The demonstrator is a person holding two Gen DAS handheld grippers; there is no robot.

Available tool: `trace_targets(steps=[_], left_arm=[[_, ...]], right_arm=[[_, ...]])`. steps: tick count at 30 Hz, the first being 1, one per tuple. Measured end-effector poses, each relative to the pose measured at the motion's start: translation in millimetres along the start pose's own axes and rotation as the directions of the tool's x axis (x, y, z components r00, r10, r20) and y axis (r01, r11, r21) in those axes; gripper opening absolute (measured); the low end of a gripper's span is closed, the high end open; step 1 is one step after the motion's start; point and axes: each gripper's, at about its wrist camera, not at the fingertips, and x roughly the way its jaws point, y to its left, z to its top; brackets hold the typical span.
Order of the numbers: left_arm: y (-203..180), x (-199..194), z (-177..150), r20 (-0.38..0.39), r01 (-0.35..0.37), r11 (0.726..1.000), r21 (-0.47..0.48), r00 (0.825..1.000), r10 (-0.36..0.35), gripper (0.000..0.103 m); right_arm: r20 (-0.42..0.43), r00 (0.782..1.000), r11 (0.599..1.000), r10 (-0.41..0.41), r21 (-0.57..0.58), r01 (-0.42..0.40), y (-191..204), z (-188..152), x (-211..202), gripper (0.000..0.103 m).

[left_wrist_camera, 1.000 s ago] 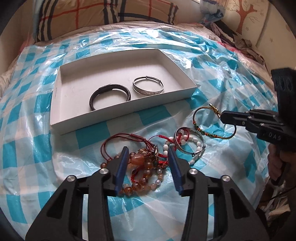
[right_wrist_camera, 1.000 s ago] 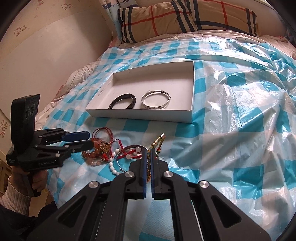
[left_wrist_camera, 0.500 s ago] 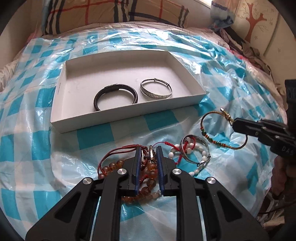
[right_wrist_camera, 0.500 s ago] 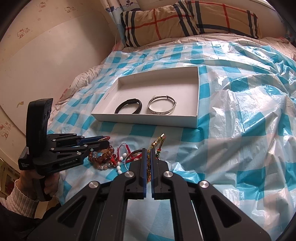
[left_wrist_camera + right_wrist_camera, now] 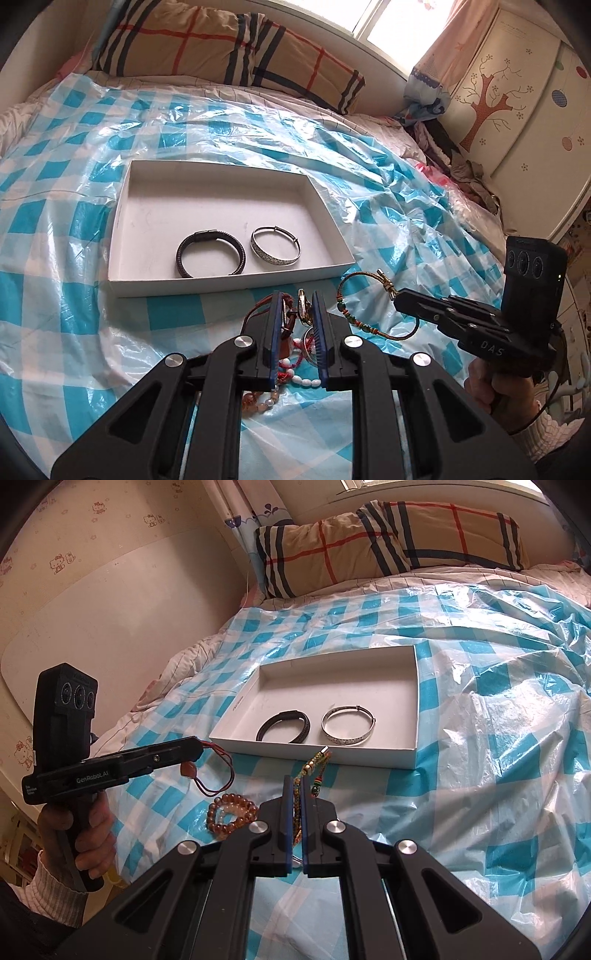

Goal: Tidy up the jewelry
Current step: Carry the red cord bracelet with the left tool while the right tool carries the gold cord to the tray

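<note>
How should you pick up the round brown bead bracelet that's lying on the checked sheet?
Pinch one side of the bead bracelet, coming straight down from above. It lies flat on the plastic sheet as an open ring, so one finger can probably drop into the hole and the other outside the beads. The far side looks freest; the near edge sits partly behind the right hand-held gripper.

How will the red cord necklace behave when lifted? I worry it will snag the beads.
Likely floppy: the red cord droops in loops from the left gripper, which is shut on it. Probably light, since its pendant dangles freely. It looks clear of the bead bracelet below, so snagging seems unlikely.
</note>
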Motion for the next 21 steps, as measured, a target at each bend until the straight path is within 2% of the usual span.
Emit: trace_targets(steps=[12,21], left_arm=[[-4,13,25,0.056,0.037,0.999,-0.001,0.998,-0.037,0.015],[3,26,35,0.065,0.042,0.999,-0.019,0.997,-0.040,0.015]], right_arm=[[0.059,0.998,0.999,0.026,-0.036,-0.024,8,27,8,0.004],[0.072,0.997,0.998,0.030,-0.051,-0.026,7,40,23,0.004]])
